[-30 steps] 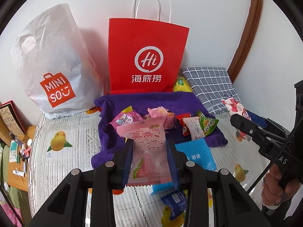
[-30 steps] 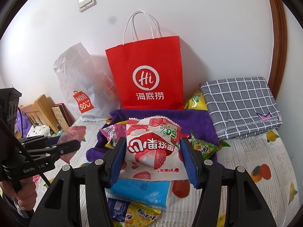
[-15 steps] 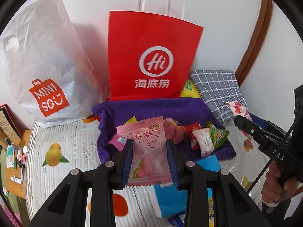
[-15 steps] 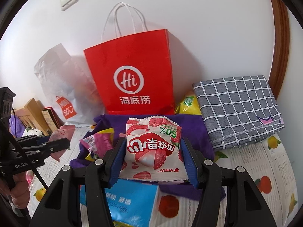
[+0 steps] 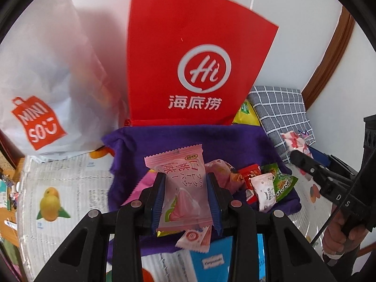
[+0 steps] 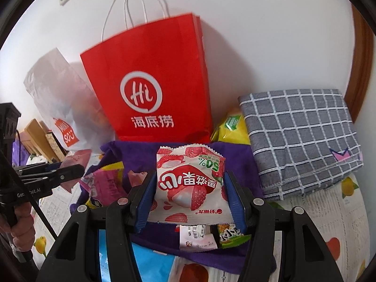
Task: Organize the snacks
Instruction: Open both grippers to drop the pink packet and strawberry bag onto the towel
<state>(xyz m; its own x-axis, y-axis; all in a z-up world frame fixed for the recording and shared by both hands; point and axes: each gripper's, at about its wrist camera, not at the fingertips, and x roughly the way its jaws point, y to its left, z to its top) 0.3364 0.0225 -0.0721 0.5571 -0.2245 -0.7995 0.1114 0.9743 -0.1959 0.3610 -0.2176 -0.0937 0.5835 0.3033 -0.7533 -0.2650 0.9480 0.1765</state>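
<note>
At the far left, against the wall, slumps a white plastic bag (image 5: 47, 89) with an orange shopping-bag logo reading "MINISO". Beside it stands a red paper bag (image 5: 188, 70) with white cord handles, printed with a white ring around "Hi" and three Chinese characters, 海底捞, below. Both stand at the back edge of a bed sheet (image 5: 70, 188) printed with fruit.

In front of the red bag lies a purple cloth (image 5: 188, 138) strewn with small snack packets. Above it, the left gripper (image 5: 185, 202) is clamped on a pink peach snack packet (image 5: 183, 188); its blue pads press the packet's two long sides. The packet's long axis runs away from the camera toward the red bag, crimped end farthest, with vertical white Japanese-style lettering and a small green-and-yellow oval logo near the top.

Further right, the right gripper (image 6: 190, 202) is closed on a red-and-white lychee jelly packet (image 6: 188, 188), pads on its left and right edges. Its print sits upside down to the camera, "50%" in green at the upper right, and the zigzag end points toward the red bag.

At the right edge lies a folded grey checked cloth (image 6: 300, 141), a yellow packet (image 6: 232, 127) wedged between it and the red bag.
</note>
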